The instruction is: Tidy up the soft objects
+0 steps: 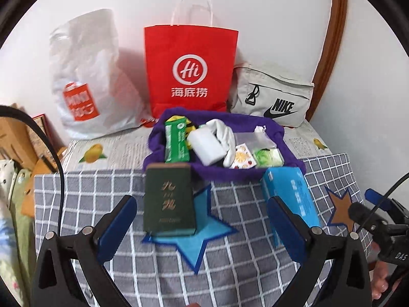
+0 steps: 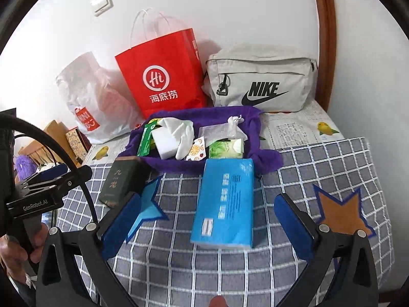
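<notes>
Left hand-held gripper (image 1: pixel 202 220): jaws spread wide, nothing between them, hovering over the near part of the worktop. The dark green pack (image 1: pixel 168 199) with gold lettering lies just beyond its left finger, resting partly on a blue star patch (image 1: pixel 196 240) of the grey checked cloth (image 1: pixel 230 268).

Right hand-held gripper (image 2: pixel 207 220): jaws likewise wide apart and empty. The blue tissue pack (image 2: pixel 225 204) lies flat on the checked cloth between its fingers, not touched by either pad. An orange star patch (image 2: pixel 342 212) sits to the right of it.

Beyond both packs, toward the far side, a purple fabric basket (image 1: pixel 286 153) holds the soft items: a green wrapped pack (image 1: pixel 176 140) standing at its left end, a white block (image 1: pixel 207 145) leaning beside it, a white crumpled cloth (image 1: pixel 225 133) over the middle, a small packet with fruit print (image 1: pixel 242 157), a light green tissue packet (image 1: pixel 268 157) at the right end, and a clear pouch (image 1: pixel 253 138) behind those. The blue tissue pack's far end touches the basket's near wall; the green pack's far end is just beside the basket's left corner.

Against the far wall: a white plastic bag (image 1: pixel 87 76) at left, a red paper bag (image 1: pixel 189 69) upright in the middle, a pale Nike pouch (image 1: pixel 276 97) at right. Fruit-printed paper (image 1: pixel 107 151) covers the worktop under the cloth.
</notes>
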{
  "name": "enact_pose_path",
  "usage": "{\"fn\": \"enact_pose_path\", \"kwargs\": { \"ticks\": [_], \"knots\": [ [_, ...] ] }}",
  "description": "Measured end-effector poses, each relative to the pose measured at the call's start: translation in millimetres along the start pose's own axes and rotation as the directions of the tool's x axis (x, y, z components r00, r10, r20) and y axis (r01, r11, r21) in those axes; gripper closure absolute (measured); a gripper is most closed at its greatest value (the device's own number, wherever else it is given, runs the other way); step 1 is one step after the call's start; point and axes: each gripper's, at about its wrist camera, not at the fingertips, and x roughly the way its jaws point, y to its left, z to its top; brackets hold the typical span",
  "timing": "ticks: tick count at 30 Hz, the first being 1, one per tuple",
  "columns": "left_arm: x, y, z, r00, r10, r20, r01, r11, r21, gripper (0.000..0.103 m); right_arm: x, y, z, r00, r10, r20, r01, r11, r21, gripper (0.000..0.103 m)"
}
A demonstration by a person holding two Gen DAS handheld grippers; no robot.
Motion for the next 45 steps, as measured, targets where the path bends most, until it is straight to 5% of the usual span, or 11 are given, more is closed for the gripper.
{"fn": "enact_pose_path", "kwargs": {
  "ticks": [19,45],
  "knots": [
    [-48,0,-58,1.0,0.024,0.004,-0.024,0.999,-0.049,0.0,-57,14,-45,0.998,-0.038,0.043,0.04,0.998,-0.048,0.0],
    [-65,-21,-60,1.0,0.007,0.008,-0.007,1.0,-0.013,0.0,-73,16,-49,0.998,-0.037,0.051,0.04,0.998,-0.054,0.0]
  ]
}}
